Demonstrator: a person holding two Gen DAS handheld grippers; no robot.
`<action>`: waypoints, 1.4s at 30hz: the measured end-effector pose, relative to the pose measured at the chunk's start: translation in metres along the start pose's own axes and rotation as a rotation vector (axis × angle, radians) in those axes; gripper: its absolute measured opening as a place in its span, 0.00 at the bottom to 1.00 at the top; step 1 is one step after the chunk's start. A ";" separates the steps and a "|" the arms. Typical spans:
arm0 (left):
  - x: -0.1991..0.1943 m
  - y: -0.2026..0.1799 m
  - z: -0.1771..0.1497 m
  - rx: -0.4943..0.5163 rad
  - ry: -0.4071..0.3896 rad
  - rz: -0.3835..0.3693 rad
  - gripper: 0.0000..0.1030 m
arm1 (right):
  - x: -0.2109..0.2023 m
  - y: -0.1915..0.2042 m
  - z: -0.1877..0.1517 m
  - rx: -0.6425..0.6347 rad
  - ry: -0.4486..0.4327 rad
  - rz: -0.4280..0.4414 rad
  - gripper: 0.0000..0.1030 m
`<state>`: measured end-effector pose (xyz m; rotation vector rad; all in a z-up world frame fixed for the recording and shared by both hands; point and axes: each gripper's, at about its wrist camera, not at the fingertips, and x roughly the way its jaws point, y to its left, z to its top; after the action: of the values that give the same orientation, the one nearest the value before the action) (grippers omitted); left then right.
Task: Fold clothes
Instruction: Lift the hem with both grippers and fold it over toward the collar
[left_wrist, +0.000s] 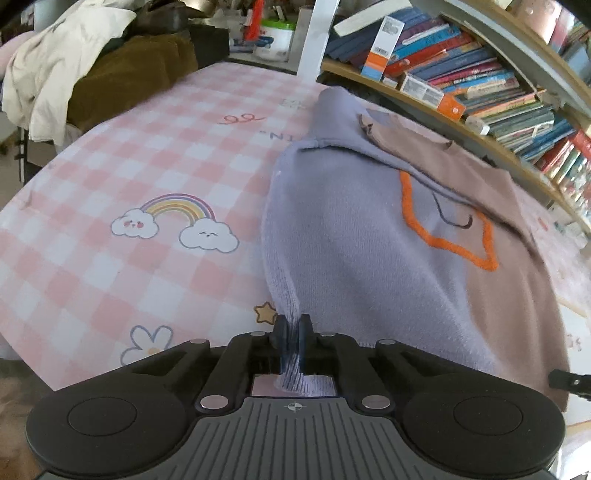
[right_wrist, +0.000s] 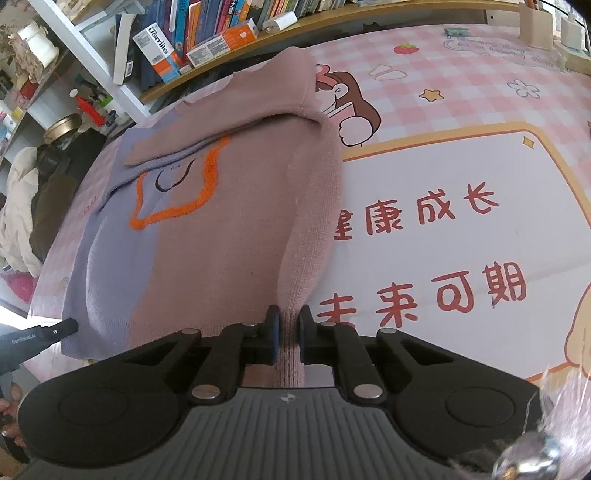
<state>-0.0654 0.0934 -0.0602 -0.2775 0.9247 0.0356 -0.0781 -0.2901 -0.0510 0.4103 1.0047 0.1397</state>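
Observation:
A knit sweater (left_wrist: 351, 236), half lilac and half dusty pink with an orange star outline, lies on the pink checked table cover (left_wrist: 155, 155), both sleeves folded across its chest. My left gripper (left_wrist: 291, 325) is shut on the lilac hem corner, lifted slightly off the cover. In the right wrist view the sweater (right_wrist: 229, 221) stretches away from me, and my right gripper (right_wrist: 289, 317) is shut on the pink hem corner. The left gripper's side (right_wrist: 44, 332) shows at the left edge.
A bookshelf (left_wrist: 480, 74) full of books runs along the far side of the table. A pile of clothes (left_wrist: 74, 66) sits at the far left. A white tub (left_wrist: 275, 38) stands behind the table. The cover's printed panel with red characters (right_wrist: 443, 240) lies right of the sweater.

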 end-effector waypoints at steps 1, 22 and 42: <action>-0.001 0.000 -0.001 0.000 -0.001 -0.006 0.03 | -0.002 -0.001 0.000 0.003 -0.005 0.000 0.08; -0.038 0.031 -0.028 0.012 0.053 -0.177 0.03 | -0.052 -0.006 -0.070 0.123 -0.026 -0.045 0.08; -0.045 0.040 0.037 -0.158 -0.064 -0.447 0.03 | -0.103 0.007 -0.015 0.244 -0.269 0.070 0.08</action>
<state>-0.0698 0.1456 -0.0127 -0.6206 0.7811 -0.2939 -0.1451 -0.3108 0.0260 0.6697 0.7443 0.0228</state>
